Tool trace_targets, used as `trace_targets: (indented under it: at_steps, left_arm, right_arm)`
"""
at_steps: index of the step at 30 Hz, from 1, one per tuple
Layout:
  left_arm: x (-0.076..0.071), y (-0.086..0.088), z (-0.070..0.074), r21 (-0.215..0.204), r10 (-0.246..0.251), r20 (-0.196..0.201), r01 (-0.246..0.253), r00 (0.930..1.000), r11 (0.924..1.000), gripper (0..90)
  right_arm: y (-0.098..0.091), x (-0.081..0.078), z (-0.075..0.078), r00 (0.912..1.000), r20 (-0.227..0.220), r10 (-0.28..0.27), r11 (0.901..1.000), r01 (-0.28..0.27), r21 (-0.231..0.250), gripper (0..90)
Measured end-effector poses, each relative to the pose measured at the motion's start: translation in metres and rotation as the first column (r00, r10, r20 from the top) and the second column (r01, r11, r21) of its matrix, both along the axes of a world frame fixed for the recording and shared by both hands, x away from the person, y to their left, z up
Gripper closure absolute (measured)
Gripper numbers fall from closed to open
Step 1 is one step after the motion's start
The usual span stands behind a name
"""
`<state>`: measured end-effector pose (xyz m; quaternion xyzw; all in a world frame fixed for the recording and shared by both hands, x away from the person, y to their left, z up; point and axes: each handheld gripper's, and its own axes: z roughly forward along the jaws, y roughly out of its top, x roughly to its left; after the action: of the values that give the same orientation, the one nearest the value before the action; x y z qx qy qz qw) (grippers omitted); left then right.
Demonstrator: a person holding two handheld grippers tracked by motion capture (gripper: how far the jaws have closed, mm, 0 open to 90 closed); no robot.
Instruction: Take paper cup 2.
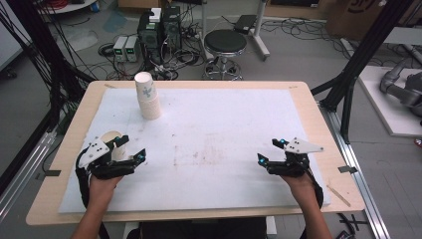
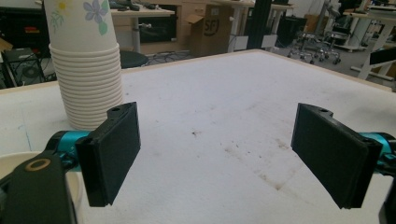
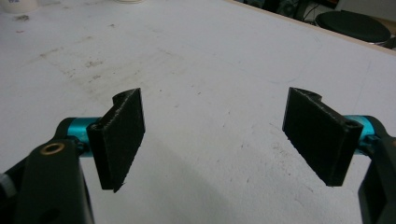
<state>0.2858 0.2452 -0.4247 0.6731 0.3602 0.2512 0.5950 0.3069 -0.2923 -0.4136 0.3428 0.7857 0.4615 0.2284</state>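
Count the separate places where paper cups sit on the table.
2: a stack of nested cups at the far left of the white mat, and a single cup beside the left hand-held gripper, partly hidden.

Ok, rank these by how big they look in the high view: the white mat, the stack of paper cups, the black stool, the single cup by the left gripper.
1. white mat, far the largest.
2. black stool.
3. stack of paper cups; it and the stool look close in size, and the stool stands farther off, so that order is unsure.
4. single cup, smallest, partly hidden by the left gripper.

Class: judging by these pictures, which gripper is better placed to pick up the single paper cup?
Left. The left gripper hangs open right beside the single white paper cup, with the tall stack of flowered paper cups beyond. The right gripper, also open, sits across the white foam mat.
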Motion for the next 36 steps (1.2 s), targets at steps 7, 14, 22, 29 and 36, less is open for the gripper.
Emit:
trace_targets:
  at_steps: [7, 14, 22, 29, 36]
  left_arm:
    - [0.002, -0.005, 0.002, -0.013, -0.009, -0.007, 0.009, 0.9999, 0.9999, 15.7]
    - [0.009, -0.008, 0.011, -0.010, 0.017, -0.016, -0.017, 0.9997, 0.9998, 15.7]
    - [0.024, -0.018, 0.032, 0.007, 0.019, -0.024, -0.018, 0.9995, 0.9998, 15.7]
    - [0.042, -0.020, 0.058, 0.023, 0.027, -0.015, -0.027, 0.9995, 0.9994, 15.7]
    - [0.067, -0.019, 0.079, 0.039, 0.049, -0.028, -0.048, 0.9984, 0.9981, 15.7]
  right_arm:
    - [0.000, 0.002, -0.003, 0.9998, -0.015, 0.015, 0.9999, -0.015, 0.003, 21.6]
    - [-0.001, 0.002, -0.004, 0.9996, -0.021, 0.022, 0.9998, -0.022, 0.001, 20.8]
    - [0.001, 0.004, -0.003, 0.9989, -0.025, 0.038, 0.9992, -0.038, 0.009, 20.6]
    - [0.002, 0.006, -0.003, 0.9977, -0.033, 0.059, 0.9982, -0.059, 0.009, 20.6]
    - [0.002, 0.006, -0.002, 0.9977, -0.033, 0.059, 0.9981, -0.059, 0.019, 20.5]
